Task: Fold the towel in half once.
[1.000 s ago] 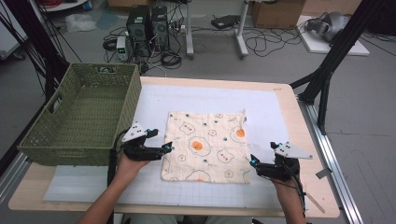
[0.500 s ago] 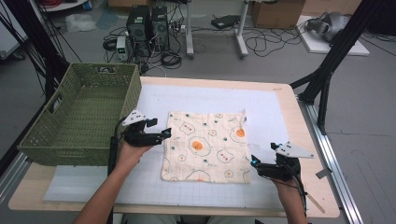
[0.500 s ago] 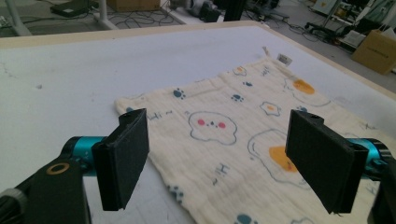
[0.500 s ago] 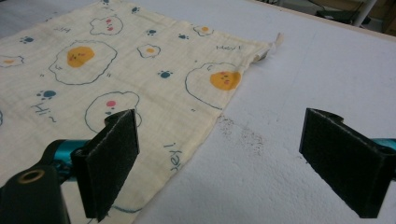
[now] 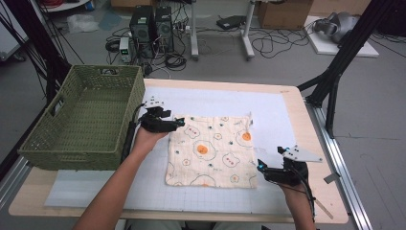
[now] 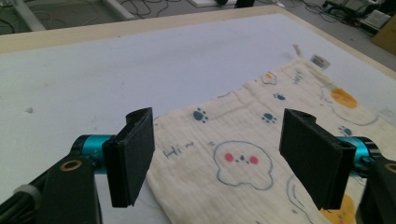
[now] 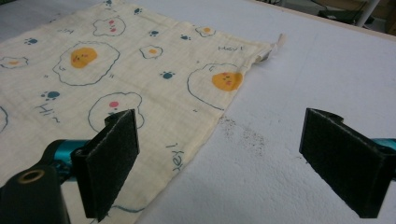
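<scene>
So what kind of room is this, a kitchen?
Probably a lab or workshop, not a kitchen: computer towers and tangled cables sit on the bare floor, and black frame legs stand beside the table.

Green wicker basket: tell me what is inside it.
The green woven wicker basket shows bare woven floor and inner walls, no items. Its near wall hides a strip of floor behind it.

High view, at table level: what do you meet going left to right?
Green basket → left hand-held gripper → egg-print cloth → right hand-held gripper.
</scene>
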{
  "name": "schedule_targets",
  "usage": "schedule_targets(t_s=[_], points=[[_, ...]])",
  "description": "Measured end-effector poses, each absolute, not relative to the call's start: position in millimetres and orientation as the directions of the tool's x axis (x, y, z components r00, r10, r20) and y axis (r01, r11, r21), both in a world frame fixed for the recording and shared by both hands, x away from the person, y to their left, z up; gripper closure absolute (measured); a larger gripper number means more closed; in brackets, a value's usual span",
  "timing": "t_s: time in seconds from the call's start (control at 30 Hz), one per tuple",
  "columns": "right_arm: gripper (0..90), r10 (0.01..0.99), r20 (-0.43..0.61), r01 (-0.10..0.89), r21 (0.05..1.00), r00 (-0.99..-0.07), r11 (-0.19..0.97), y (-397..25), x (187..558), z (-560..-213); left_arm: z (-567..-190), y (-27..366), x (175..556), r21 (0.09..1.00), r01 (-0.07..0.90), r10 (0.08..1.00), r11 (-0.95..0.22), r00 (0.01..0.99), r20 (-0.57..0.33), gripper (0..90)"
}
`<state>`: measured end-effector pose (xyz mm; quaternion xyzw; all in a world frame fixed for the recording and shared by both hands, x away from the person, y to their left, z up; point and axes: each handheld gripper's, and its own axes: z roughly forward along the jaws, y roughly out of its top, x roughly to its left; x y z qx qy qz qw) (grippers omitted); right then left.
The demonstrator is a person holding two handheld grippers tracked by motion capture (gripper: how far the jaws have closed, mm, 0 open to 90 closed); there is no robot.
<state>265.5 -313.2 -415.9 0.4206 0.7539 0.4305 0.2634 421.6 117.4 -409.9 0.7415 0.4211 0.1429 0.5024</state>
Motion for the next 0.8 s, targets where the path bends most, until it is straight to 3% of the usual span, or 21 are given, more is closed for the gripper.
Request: schedule_targets(t_s=[0.37, 0.7, 0.8], points=[[11.2, 0.865, -0.026, 0.419, 0.867, -0.501, 0.269, -313.8, 267.3, -417.4, -437.6, 112.8, 452.3, 0.81, 0.539, 0.855, -0.23, 0.509, -0.096, 36.2], [11.2, 0.869, -0.024, 0.427, 0.864, -0.494, 0.267, -315.3, 268.3, -419.6, -450.1, 99.0, 451.8, 0.788, 0.512, 0.822, -0.343, 0.57, -0.013, 50.0], [11.2, 0.869, -0.018, 0.433, 0.862, -0.495, 0.264, -314.9, 270.6, -420.3, -449.6, 97.6, 450.3, 0.789, 0.494, 0.8, -0.366, 0.599, -0.004, 61.2]])
